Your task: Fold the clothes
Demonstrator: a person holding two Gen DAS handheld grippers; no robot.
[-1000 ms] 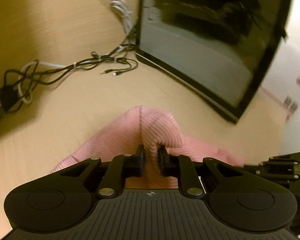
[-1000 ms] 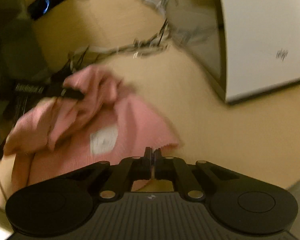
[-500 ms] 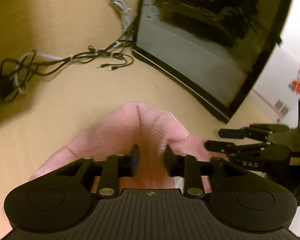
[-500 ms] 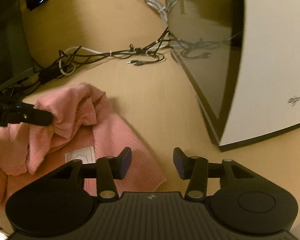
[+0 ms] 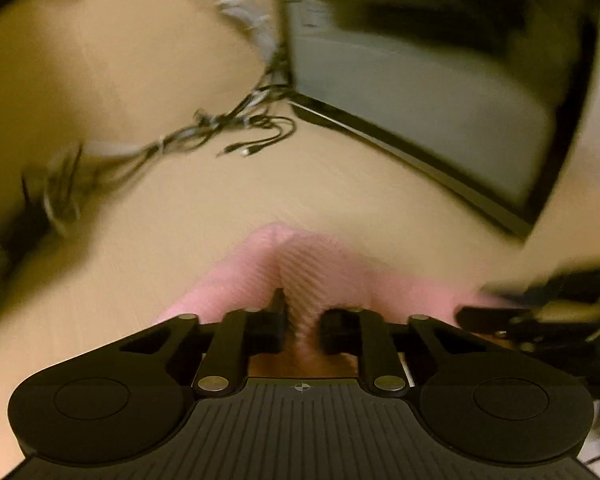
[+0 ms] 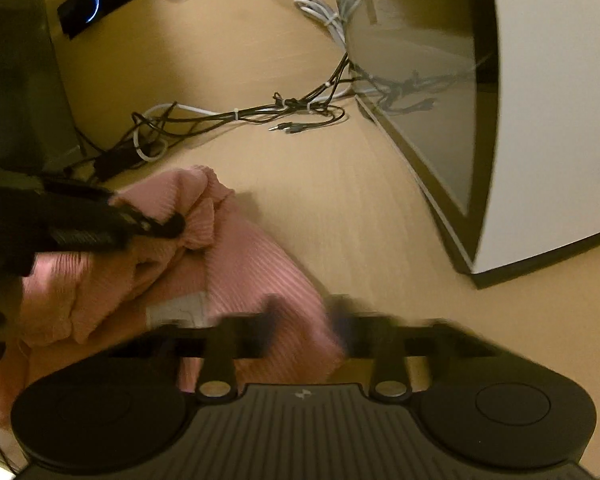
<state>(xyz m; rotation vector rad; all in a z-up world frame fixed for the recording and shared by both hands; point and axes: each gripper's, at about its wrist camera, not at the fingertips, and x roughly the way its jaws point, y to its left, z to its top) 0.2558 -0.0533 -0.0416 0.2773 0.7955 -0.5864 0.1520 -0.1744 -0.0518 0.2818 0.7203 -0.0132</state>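
I've got open light wooden tabletop (image 6: pixel 320 200) ahead of both grippers, hemmed on the right by a big dark glass-sided white case (image 6: pixel 540 100) and at the far side by a tangle of black and white cables (image 6: pixel 260 114), with a slim black bar with a blue ring light (image 6: pixel 112 2) beyond that. The table's near edge is cut off under my gripper bodies, and the left wrist view is smeared with motion, so the cables (image 5: pixel 220 132) and the case (image 5: pixel 440 80) read only as streaks there. The pink ribbed knit garment (image 6: pixel 252 264) lies bunched on the near left of the table, a white label (image 6: pixel 178 308) showing on it. My left gripper (image 5: pixel 303 320) is closing, jaws pinching a raised ridge of the pink fabric (image 5: pixel 300 272); from the right wrist view I see its dark fingertips (image 6: pixel 168 226) biting into the bunched fold. My right gripper (image 6: pixel 306 320) is blurred but its jaws are closing too, with the garment's near right corner between them.
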